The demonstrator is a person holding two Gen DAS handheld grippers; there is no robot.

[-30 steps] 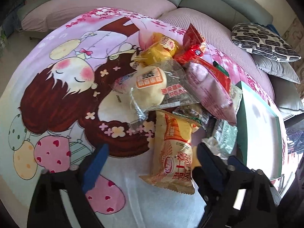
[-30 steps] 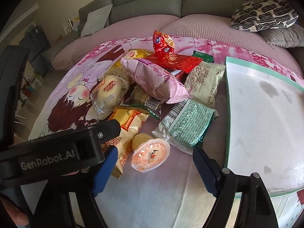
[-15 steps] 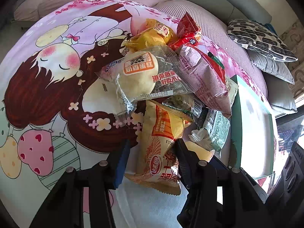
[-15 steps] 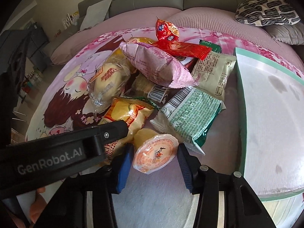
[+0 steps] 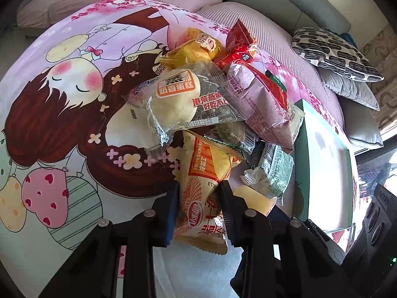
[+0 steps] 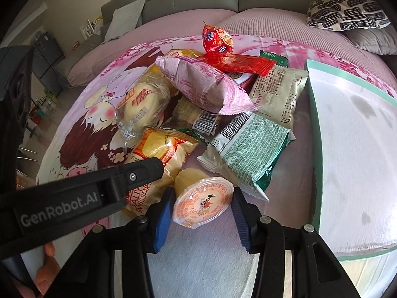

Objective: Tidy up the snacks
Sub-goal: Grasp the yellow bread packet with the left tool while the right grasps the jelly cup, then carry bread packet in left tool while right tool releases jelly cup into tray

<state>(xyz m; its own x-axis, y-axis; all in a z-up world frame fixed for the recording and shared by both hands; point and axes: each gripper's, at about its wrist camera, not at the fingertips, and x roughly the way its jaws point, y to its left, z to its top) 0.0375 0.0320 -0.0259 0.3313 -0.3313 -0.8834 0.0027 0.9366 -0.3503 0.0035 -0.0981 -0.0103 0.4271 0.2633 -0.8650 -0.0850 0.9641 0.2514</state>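
Observation:
A pile of snack packs lies on a pink cartoon sheet (image 5: 74, 94). My left gripper (image 5: 199, 198) is shut on the yellow-orange Swiss roll pack (image 5: 203, 191), which lies at the near edge of the pile; this pack also shows in the right wrist view (image 6: 158, 154). My right gripper (image 6: 202, 203) is shut on the jelly cup (image 6: 202, 204) with an orange lid, its pads against both sides. The cup also shows in the left wrist view (image 5: 253, 198). The left gripper's body (image 6: 74, 193) crosses the right view at left.
The pile holds a clear-wrapped steamed cake (image 5: 173, 99), a pink bag (image 6: 206, 87), a green-white pack (image 6: 248, 151), a beige pack (image 6: 278, 94), red packs (image 6: 218, 42) and a yellow pack (image 5: 196, 47). A teal-rimmed white tray (image 6: 352, 149) stands to the right. Sofa cushions lie behind.
Both grippers moved forward into the pile and closed from wide open: the left onto the Swiss roll pack, the right onto the jelly cup.

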